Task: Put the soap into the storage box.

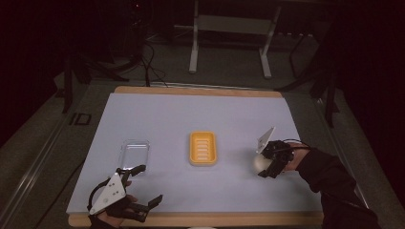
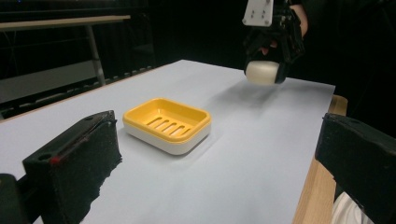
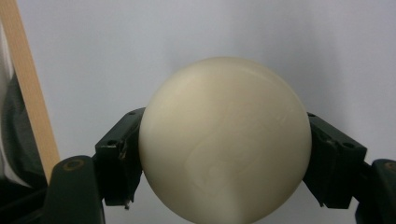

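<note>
A cream bar of soap (image 3: 224, 140) sits between the jaws of my right gripper (image 1: 268, 164), which is shut on it and holds it above the table at the right. In the left gripper view the soap (image 2: 261, 73) hangs clear of the white surface. A yellow soap dish (image 1: 203, 148) with a slotted floor rests at the table's middle, also seen as the dish (image 2: 166, 123) in the left gripper view. My left gripper (image 1: 143, 186) is open near the front left edge, nothing between its jaws.
A clear plastic lid or tray (image 1: 134, 153) lies left of the dish, just beyond the left gripper. The white mat covers a wooden table (image 1: 191, 219) whose edge shows at the front. A metal frame (image 1: 229, 28) stands beyond the far edge.
</note>
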`<state>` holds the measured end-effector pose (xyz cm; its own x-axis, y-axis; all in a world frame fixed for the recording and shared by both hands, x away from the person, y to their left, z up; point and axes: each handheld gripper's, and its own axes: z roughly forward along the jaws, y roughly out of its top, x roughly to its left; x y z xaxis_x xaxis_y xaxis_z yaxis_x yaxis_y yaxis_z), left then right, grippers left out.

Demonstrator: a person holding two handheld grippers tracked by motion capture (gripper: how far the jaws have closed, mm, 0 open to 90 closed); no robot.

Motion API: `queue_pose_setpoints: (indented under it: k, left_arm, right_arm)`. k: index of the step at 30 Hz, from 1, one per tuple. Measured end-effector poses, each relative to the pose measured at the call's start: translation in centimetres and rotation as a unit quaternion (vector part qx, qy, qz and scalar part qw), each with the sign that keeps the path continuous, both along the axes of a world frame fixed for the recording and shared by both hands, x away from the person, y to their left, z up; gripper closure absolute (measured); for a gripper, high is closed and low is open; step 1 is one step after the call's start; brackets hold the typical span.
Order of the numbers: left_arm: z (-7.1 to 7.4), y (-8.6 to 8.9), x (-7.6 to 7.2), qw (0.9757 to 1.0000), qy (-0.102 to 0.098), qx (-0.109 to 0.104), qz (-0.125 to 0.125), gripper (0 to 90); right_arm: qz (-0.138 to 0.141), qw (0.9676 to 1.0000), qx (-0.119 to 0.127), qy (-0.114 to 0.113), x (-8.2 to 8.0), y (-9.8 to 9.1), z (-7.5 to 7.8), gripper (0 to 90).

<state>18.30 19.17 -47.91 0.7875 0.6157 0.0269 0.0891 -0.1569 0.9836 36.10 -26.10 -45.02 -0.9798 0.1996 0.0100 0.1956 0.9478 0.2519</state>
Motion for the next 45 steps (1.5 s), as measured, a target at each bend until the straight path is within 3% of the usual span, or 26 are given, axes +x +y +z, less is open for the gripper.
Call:
queue_pose_setpoints:
  k: [17, 35, 45]
  left_arm:
    - [0.0, 0.0, 0.0, 1.0000, 0.001, -0.001, -0.002, 0.1]
    - [0.0, 0.1, -0.1, 1.0000, 0.002, -0.001, -0.004, 0.1]
    - [0.0, 0.0, -0.1, 1.0000, 0.002, 0.002, -0.008, 0.1]
  right_arm:
    - [0.029, 0.9994, -0.013, -0.011, 2.1, 2.8, 3.2, 24.6]
    - [0.066, 0.9974, -0.020, -0.021, 4.1, 7.0, 4.7, 24.6]
    - [0.101, 0.9945, -0.006, -0.029, 4.9, 10.0, 4.6, 24.6]
